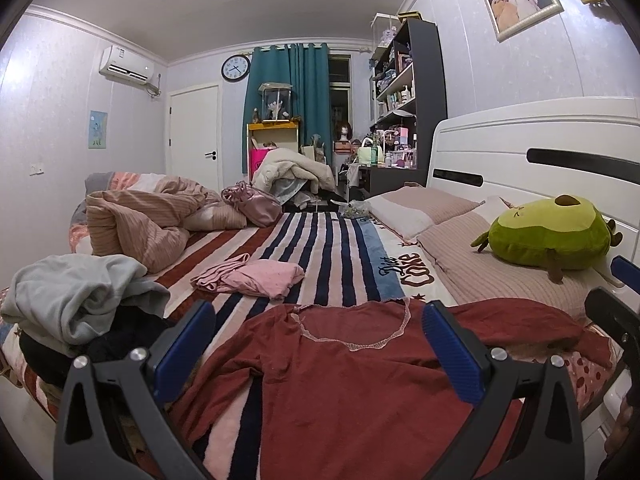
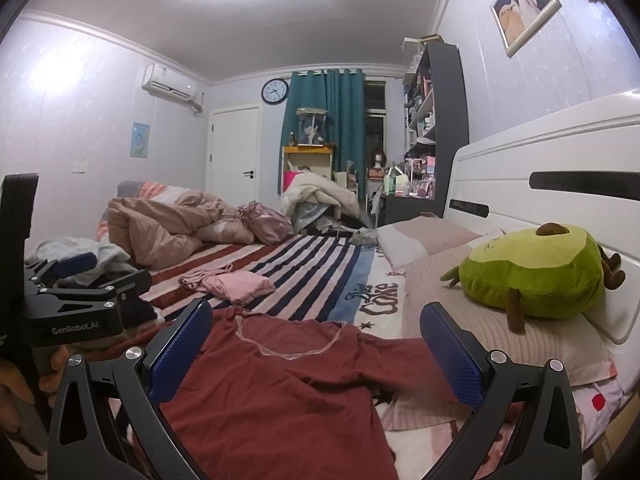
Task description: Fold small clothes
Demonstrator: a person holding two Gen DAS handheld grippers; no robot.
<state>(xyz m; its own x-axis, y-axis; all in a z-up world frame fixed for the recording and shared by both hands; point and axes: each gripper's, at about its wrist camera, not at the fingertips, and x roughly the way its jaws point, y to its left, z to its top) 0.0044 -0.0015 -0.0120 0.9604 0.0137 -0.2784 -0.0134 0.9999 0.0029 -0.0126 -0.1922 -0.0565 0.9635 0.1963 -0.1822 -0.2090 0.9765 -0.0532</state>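
A dark red long-sleeved top point(image 1: 344, 384) with a lace neckline lies spread flat, front up, on the striped bed cover point(image 1: 320, 248). My left gripper point(image 1: 320, 348) hovers open over its chest with nothing between the blue pads. In the right wrist view the same red top point(image 2: 280, 396) lies below my right gripper point(image 2: 316, 348), which is also open and holds nothing. Its right sleeve point(image 2: 400, 356) stretches toward the pillow. The left gripper point(image 2: 76, 280) shows at the left edge of the right wrist view, held by a hand. A folded pink garment point(image 1: 260, 280) rests further up the bed.
A pile of grey and dark clothes point(image 1: 76, 304) sits at the left bed edge. A crumpled pink duvet point(image 1: 140, 224) and a pink bag point(image 1: 254, 204) lie farther back. Pillows point(image 1: 480, 264) and a green avocado plush point(image 1: 552, 236) rest by the white headboard point(image 1: 540, 152).
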